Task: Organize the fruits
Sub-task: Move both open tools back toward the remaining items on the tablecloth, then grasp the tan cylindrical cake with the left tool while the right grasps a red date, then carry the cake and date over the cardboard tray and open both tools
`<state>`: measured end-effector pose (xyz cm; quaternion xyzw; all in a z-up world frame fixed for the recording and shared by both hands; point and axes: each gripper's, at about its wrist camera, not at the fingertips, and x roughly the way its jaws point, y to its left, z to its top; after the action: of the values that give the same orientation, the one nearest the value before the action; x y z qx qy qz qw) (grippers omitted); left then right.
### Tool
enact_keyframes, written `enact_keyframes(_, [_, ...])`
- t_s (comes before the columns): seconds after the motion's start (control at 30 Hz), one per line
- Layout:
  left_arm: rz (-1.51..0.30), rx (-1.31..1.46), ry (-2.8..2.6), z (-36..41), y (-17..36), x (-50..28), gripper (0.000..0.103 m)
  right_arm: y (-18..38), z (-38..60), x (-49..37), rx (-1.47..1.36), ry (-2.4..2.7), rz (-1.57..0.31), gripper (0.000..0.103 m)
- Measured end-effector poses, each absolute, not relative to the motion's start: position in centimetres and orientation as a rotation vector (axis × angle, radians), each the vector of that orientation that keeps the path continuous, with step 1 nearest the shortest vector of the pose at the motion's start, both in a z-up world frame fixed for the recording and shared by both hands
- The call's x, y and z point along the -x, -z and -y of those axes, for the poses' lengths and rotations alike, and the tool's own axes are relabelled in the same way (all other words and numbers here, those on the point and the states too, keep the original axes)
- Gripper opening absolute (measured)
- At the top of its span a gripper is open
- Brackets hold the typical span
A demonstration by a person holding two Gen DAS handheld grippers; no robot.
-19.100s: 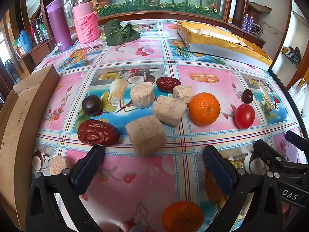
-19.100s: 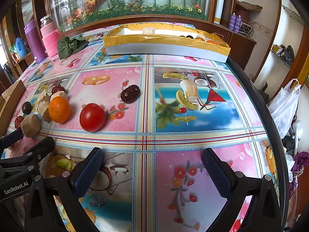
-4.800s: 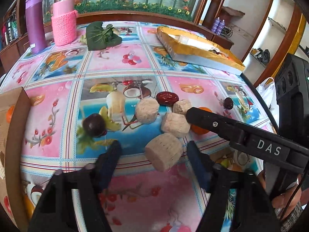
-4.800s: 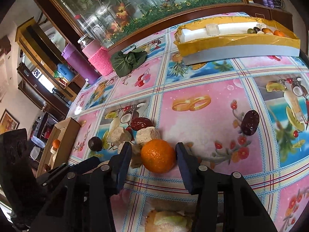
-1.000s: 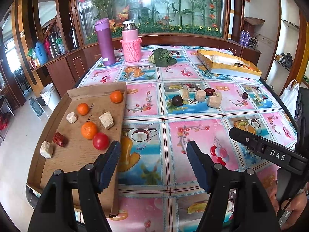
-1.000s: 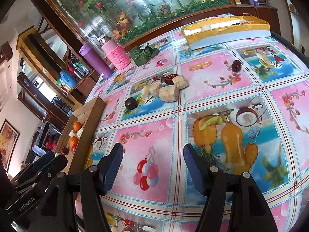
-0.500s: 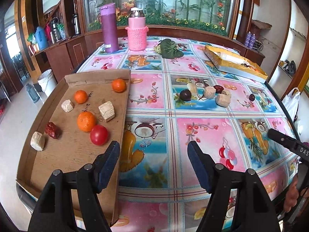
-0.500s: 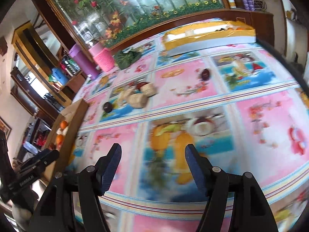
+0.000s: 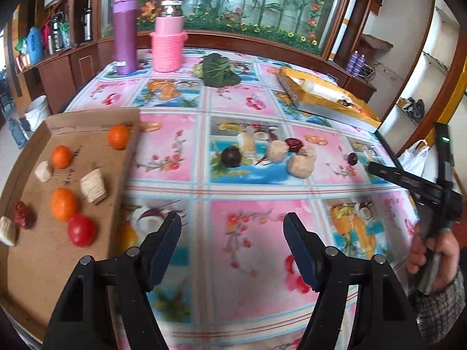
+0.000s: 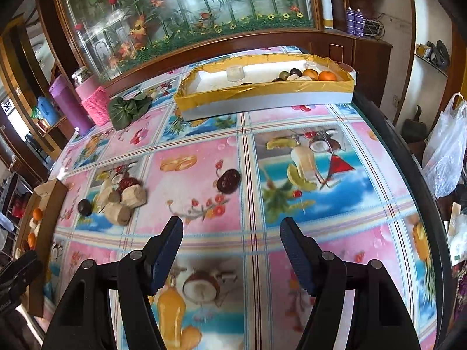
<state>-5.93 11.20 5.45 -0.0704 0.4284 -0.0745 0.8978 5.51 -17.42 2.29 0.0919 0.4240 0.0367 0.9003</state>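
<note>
A cardboard tray at the table's left holds three oranges, a tomato, a red date and beige chunks. Mid-table lie a dark round fruit, beige chunks and a red date. A dark date lies apart, just ahead of my right gripper, whose jaws are closing slightly with nothing between them. My left gripper hangs open and empty above the tablecloth beside the tray.
A yellow-taped box with fruit stands at the back right. A purple bottle, a pink knit-covered jar and green leaves stand at the back. A hand holds the right gripper. A plastic bag hangs past the table's right edge.
Both grippers have come in nearer over the table. The right one swung right, so the dark date and yellow box now face it. Both stay empty.
</note>
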Motion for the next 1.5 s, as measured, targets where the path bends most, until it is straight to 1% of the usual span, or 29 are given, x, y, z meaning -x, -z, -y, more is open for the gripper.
enact_keyframes(0.03, [-0.888,0.149,0.173,-10.7,-5.5,5.5,0.072,-2.0,17.2,-6.8,-0.181,-0.066,-0.883,0.068])
enact_keyframes(0.1, [-0.887,0.149,0.209,-9.6,-5.6,4.4,0.072,-1.3,16.8,-8.5,-0.169,-0.059,-0.894,0.059])
enact_keyframes(0.2, [-0.898,0.124,0.24,-7.5,-5.1,2.4,0.071,-0.5,16.3,-10.2,-0.16,-0.063,-0.902,0.053])
enact_keyframes(0.27, [-0.907,0.1,0.266,-6.0,-4.6,1.3,0.068,-0.2,16.1,-10.6,-0.17,-0.089,-0.894,0.053])
enact_keyframes(0.33, [-0.913,0.076,0.291,-4.6,-4.2,0.3,0.06,0.1,15.7,-10.7,-0.16,-0.097,-0.883,0.053])
enact_keyframes(0.37, [-0.916,0.067,0.304,-3.9,-3.8,-0.3,0.059,0.1,15.6,-10.7,-0.146,-0.097,-0.877,0.053])
enact_keyframes(0.43, [-0.933,0.062,0.315,-2.9,-3.2,-1.3,0.054,0.1,15.3,-10.7,-0.12,-0.102,-0.87,0.053])
enact_keyframes(0.5, [-0.951,0.064,0.321,-2.2,-2.5,-2.2,0.05,0.1,15.3,-10.8,-0.109,-0.104,-0.864,0.051])
enact_keyframes(0.57, [-0.966,0.066,0.321,-1.7,-1.8,-2.8,0.045,0.2,15.1,-10.7,-0.077,-0.089,-0.859,0.041])
enact_keyframes(0.6, [-0.971,0.066,0.324,-1.5,-1.6,-3.0,0.04,0.2,14.9,-10.7,-0.055,-0.079,-0.858,0.039])
enact_keyframes(0.63, [-0.973,0.059,0.317,-1.3,-1.3,-3.1,0.038,0.2,14.8,-10.6,-0.037,-0.074,-0.858,0.03])
enact_keyframes(0.67, [-0.957,0.044,0.31,-1.0,-1.3,-3.1,0.035,0.2,14.7,-10.6,-0.027,-0.074,-0.859,0.026])
enact_keyframes(0.7, [-0.951,0.031,0.31,-0.8,-1.2,-3.0,0.031,0.2,14.6,-10.6,-0.021,-0.073,-0.859,0.026])
enact_keyframes(0.93, [-0.926,0.053,0.317,-1.3,-1.3,-3.0,0.031,0.1,15.7,-10.5,-0.089,-0.075,-0.849,0.026])
enact_keyframes(1.2, [-0.871,0.083,0.293,-3.2,-4.0,-0.1,0.031,-0.5,16.3,-10.0,-0.15,-0.096,-0.808,0.026])
enact_keyframes(1.33, [-0.862,0.14,0.253,-6.4,-5.0,2.4,0.031,-0.5,15.9,-9.5,-0.159,-0.112,-0.793,0.026])
enact_keyframes(1.5, [-0.841,0.217,0.138,-13.2,-6.2,5.5,0.031,-1.5,14.4,-8.3,-0.147,-0.126,-0.771,0.026])
